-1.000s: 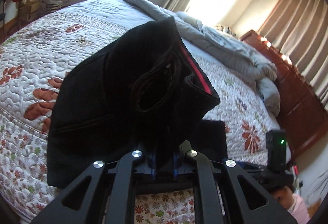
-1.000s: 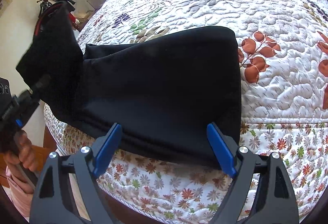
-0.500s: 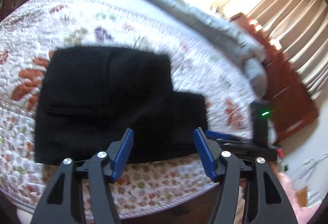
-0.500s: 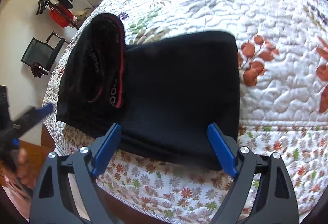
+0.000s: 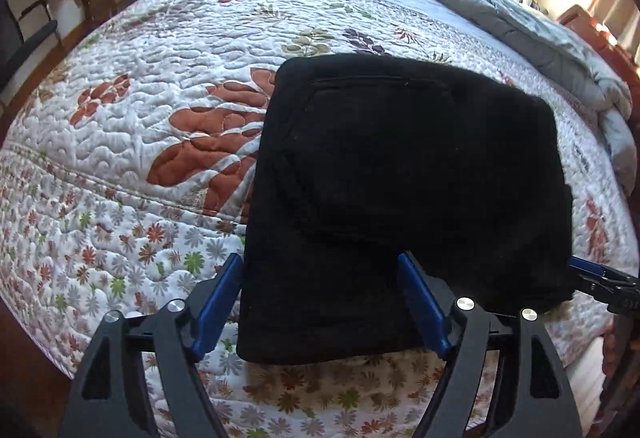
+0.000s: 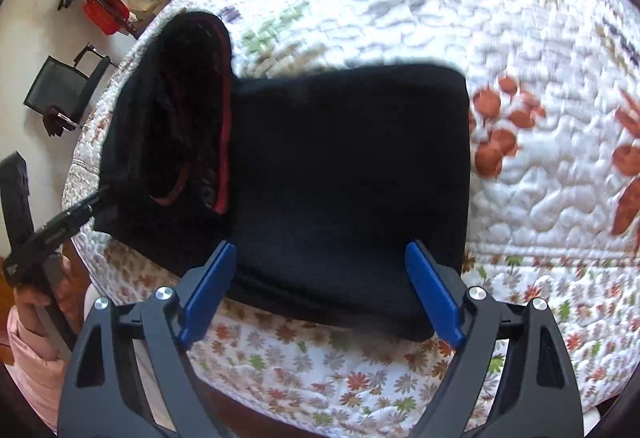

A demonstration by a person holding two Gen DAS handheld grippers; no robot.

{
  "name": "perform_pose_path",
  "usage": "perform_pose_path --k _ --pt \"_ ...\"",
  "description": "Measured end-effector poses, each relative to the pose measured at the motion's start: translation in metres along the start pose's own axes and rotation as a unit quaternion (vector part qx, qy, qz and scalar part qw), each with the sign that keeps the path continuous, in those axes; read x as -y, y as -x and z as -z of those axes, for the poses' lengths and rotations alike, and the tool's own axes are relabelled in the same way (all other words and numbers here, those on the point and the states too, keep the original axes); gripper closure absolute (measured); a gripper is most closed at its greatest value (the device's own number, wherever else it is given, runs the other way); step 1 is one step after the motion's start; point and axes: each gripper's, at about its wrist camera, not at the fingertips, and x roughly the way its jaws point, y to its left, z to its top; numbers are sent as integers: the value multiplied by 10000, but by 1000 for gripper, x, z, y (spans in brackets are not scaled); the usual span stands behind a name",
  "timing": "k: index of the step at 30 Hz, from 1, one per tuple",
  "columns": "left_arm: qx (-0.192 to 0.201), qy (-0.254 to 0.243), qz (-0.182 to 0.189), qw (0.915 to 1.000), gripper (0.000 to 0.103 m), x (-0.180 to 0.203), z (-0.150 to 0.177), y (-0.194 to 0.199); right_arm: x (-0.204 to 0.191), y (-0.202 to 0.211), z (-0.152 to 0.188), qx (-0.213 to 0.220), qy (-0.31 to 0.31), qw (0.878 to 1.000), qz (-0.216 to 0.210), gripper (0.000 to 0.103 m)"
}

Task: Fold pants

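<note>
On the bed lie the pants, folded over; both grippers, left and right, gape wide and empty. Final fold looks placed; next, square the waistband end.

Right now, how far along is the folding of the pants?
Nearly done. The pants lie on the quilt as a compact black stack, the waistband end folded over on top. Nothing is in hand: the left gripper and right gripper are both open. Left: perhaps squaring the offset layers near the bed edge.
</note>
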Motion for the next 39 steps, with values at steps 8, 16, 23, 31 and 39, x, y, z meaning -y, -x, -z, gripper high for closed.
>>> perform_pose_path --k 8,16,23,31,39 --pt "355 431 -19 9984 15 -27 -7 33 -47 20 -36 168 168 9960 -859 15" --pt "206 668 -94 9975 14 -48 4 27 -93 -5 -54 -131 756 9951 -617 35" --pt "121 600 0 9981 13 -40 2 19 -101 -18 -51 -293 851 9924 -841 98" --pt "-40 480 49 9988 11 -29 3 7 -74 -16 -43 -362 577 9948 -752 97" --pt "-93 395 72 9992 11 -22 4 6 -66 -7 -39 -178 429 9954 -843 25"
